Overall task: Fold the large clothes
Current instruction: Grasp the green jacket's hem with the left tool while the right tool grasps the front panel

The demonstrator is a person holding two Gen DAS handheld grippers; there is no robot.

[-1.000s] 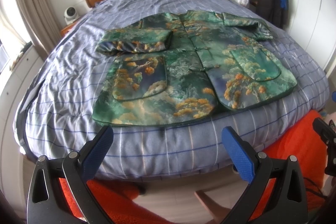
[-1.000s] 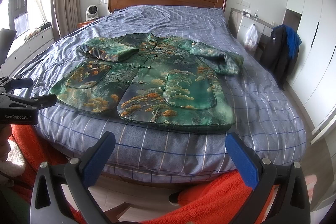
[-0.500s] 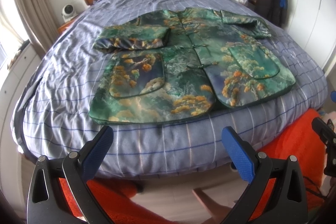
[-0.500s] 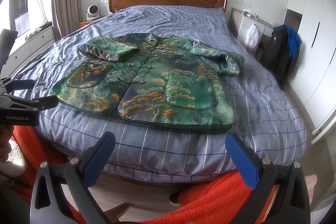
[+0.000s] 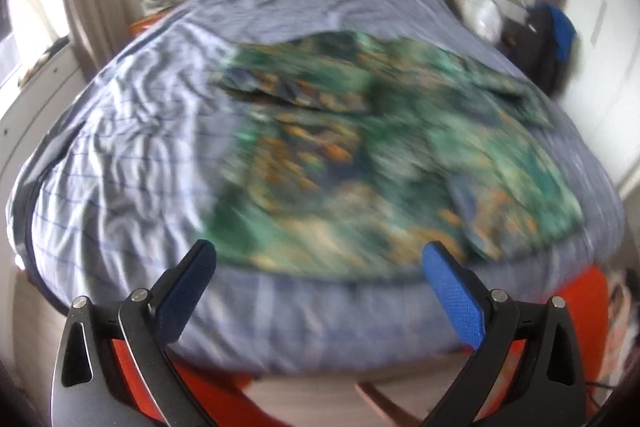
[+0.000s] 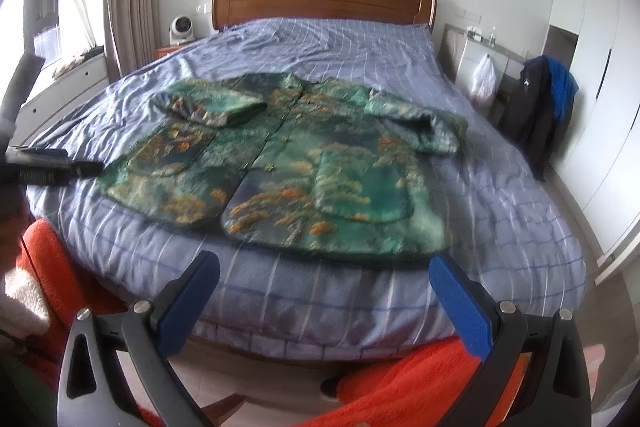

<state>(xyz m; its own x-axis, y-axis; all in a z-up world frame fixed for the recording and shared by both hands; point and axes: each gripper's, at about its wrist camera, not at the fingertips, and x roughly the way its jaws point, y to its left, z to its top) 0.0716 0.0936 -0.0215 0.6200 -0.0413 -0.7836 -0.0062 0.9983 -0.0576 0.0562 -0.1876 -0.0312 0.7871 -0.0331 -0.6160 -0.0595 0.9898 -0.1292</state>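
Blue-checked bedding covers the bed [image 6: 500,219], and both the left gripper [image 5: 318,267] and right gripper [image 6: 324,279] hover over its near edge, jaws spread wide and empty. Just beyond them the green patterned jacket [image 6: 288,163] lies flat, front up. Compared with half a second ago, the left view has blurred and the jacket sits closer to its jaws.

A bed [image 6: 500,187] with a wooden headboard [image 6: 324,1] carries a blue-grey checked duvet [image 6: 360,55], wrinkled on its left side. A green brocade jacket [image 6: 304,163] lies flat on the duvet near the foot edge, front up, both sleeves folded inward.
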